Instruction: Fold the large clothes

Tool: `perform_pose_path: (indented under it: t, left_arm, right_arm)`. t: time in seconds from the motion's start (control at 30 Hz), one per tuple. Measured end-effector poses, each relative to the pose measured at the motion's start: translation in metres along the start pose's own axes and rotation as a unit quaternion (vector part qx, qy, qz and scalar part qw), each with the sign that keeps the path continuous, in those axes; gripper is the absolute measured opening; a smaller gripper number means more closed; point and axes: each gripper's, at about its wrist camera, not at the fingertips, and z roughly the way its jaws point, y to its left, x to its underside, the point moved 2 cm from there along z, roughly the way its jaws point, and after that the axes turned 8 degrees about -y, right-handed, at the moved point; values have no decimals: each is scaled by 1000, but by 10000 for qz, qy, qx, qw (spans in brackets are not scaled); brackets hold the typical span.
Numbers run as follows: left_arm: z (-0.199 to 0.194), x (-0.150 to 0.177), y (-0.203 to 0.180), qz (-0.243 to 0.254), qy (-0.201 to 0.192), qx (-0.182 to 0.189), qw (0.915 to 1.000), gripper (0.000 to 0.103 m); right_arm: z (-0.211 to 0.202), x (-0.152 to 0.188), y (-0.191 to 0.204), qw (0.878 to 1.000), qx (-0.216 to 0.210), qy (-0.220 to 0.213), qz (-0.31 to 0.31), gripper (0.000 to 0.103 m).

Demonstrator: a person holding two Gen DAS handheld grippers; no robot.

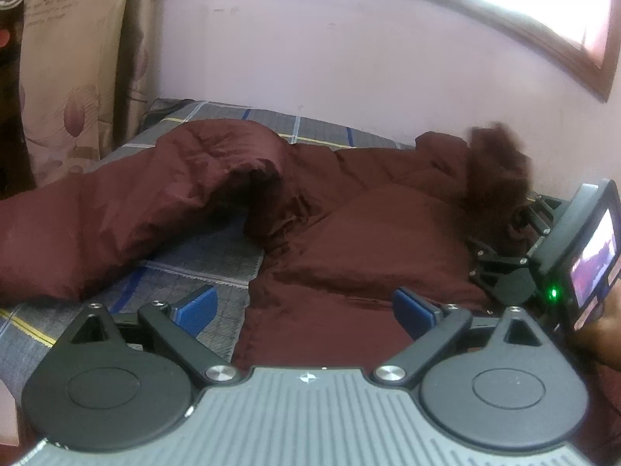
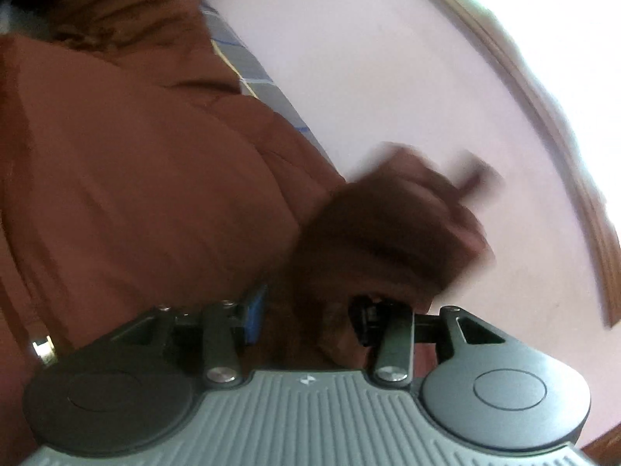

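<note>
Left gripper (image 1: 304,306): jaws wide, blue pads (image 1: 198,305) clear of cloth, nothing held, poised over the near edge of the coat (image 1: 349,233).
Right gripper (image 2: 306,320): jaws partly parted, a fold of coat between them; view blurred, cannot tell whether the pads press on it. Seen from the left wrist view, it sits at the coat's right edge, beside the fur trim (image 1: 500,167).
Coat: maroon, padded, spread across the bed (image 1: 186,268); one sleeve (image 1: 136,202) stretches left of the body.
Bed: grey checked cover, against a pale wall (image 1: 310,46).
</note>
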Motion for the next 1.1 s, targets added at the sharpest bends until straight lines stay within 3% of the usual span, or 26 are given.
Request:
perform_pose_path:
  t: [0.1, 0.2, 0.3, 0.33, 0.4, 0.47, 0.57, 0.67, 0.77, 0.83, 0.93, 1.1]
  left_arm:
    - [-1, -1, 4, -20, -36, -73, 10000, 98]
    - [-6, -2, 15, -129, -129, -185, 9997, 98]
    - [-11, -1, 37, -458, -220, -336, 9981, 99]
    - [-13, 0, 47, -624, -230, -369, 9971, 99]
    - [-15, 1, 67, -979, -288, -514, 9934, 99]
    - [-16, 3, 89, -1299, -303, -793, 9879, 99]
    - [-16, 4, 121, -1799, -256, -975, 9785, 93]
    - [-12, 9, 150, -2280, 14, -1052, 9680, 93]
    - [-13, 22, 176, -2996, 225, -885, 9497, 85]
    - [-21, 28, 192, -3319, 48, -821, 9397, 81]
    - [-31, 32, 212, -3609, -189, -860, 9285, 81]
    - [-32, 31, 237, -3879, -337, -847, 9172, 85]
  right_arm:
    - [-18, -5, 9, 9991, 141, -171, -352, 57]
    - [-26, -11, 2, 9996, 111, -212, -176, 65]
    - [-52, -13, -18, 9968, -117, -400, 680, 77]
    - [-60, -12, -26, 9918, -296, -473, 1146, 83]
    - [-74, -7, -35, 9764, -774, -619, 1920, 84]
    - [-84, -2, -35, 9662, -931, -707, 2299, 84]
    - [-91, 4, -23, 9667, -974, -746, 2247, 84]
    - [-84, 7, -8, 9689, -965, -793, 2134, 84]
    - [-81, 13, -9, 9629, -1022, -810, 2364, 90]
    - [-77, 18, -14, 9570, -1030, -717, 2615, 98]
    - [-72, 23, -19, 9489, -1139, -639, 2874, 99]
    - [-77, 21, -14, 9552, -976, -689, 2709, 100]
